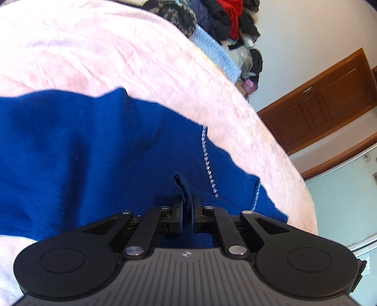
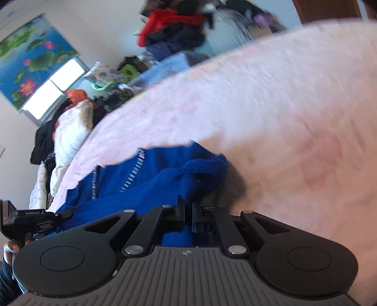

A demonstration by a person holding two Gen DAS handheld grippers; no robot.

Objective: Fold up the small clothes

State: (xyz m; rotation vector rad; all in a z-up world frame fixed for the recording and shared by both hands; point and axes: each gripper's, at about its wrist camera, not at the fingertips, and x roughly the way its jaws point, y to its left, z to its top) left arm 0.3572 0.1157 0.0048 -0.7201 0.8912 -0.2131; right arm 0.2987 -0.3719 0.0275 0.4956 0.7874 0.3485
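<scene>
Pinching blue sweater [image 1: 82, 146] w/ L gripper [image 1: 187, 207], R gripper [image 2: 188, 208]

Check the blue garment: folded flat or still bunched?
Bunched, not neatly folded. The blue garment lies rumpled on the pink bedcover, with both the left gripper and right gripper pinching its fabric.

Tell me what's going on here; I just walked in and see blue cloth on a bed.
A person with a gripper in each hand is folding a blue knit garment that lies on a pink bedspread. The left gripper is shut on a fold of the fabric near its edge. The right gripper is shut on another bunched-up part of the same garment. Both ends are pinched, so a fold looks under way. Piled clothes sit beyond the bed.
</scene>
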